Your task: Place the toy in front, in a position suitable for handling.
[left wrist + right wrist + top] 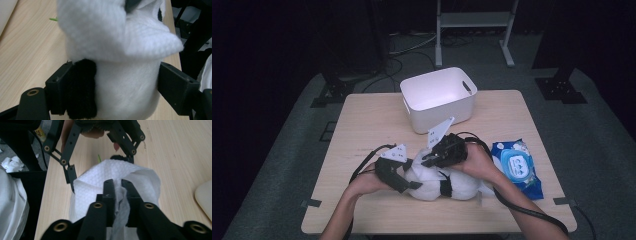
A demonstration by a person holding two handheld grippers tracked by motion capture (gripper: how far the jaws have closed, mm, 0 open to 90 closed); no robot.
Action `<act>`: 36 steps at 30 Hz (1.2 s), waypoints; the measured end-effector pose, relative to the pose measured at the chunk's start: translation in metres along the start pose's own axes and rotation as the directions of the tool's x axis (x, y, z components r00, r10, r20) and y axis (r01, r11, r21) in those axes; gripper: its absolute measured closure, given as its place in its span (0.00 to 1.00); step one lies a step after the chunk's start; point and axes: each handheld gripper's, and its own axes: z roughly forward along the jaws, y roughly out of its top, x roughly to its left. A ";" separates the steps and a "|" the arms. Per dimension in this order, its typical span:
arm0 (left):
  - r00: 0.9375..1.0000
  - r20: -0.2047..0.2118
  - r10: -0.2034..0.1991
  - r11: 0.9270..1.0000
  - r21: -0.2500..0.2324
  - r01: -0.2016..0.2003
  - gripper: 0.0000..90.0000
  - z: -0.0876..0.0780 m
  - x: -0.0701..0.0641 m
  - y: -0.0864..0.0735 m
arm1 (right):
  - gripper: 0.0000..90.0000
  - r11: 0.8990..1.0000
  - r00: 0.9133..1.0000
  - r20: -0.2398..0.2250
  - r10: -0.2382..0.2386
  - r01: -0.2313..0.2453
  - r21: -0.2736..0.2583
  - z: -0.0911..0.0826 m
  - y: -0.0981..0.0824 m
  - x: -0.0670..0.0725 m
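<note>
A white plush toy (447, 182) with black patches lies on its side near the front of the wooden table (372, 120). My left gripper (412, 185) is shut on its left end. In the left gripper view, the jaws press the white body (112, 50) and a black patch (82, 87) from both sides. My right gripper (429, 161) sits on top of the toy, pointing left. Its jaws (118, 183) pinch a white wipe (100, 177) that is spread over the toy. One of the left gripper's fingers (70, 173) shows just beyond the wipe.
A white plastic bin (447, 112) stands at the back middle of the table. A blue pack of wet wipes (516, 167) lies to the right of the toy. Both forearms come in over the front edge. Dark floor and stand legs surround the table.
</note>
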 end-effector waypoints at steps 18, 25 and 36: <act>1.000 0.001 0.007 1.000 0.002 -0.007 0.21 0.000 0.000 -0.002 | 0.92 1.000 1.000 -0.002 0.016 -0.016 0.012 0.013 0.005 -0.003; 1.000 0.000 0.004 1.000 0.007 -0.004 0.21 0.000 -0.001 -0.002 | 0.94 0.999 0.999 0.012 0.038 -0.038 0.009 -0.003 -0.006 -0.003; 1.000 0.001 0.001 1.000 0.015 -0.001 0.21 0.000 -0.001 -0.002 | 0.94 0.994 0.993 0.055 0.100 -0.102 0.035 -0.041 -0.042 -0.002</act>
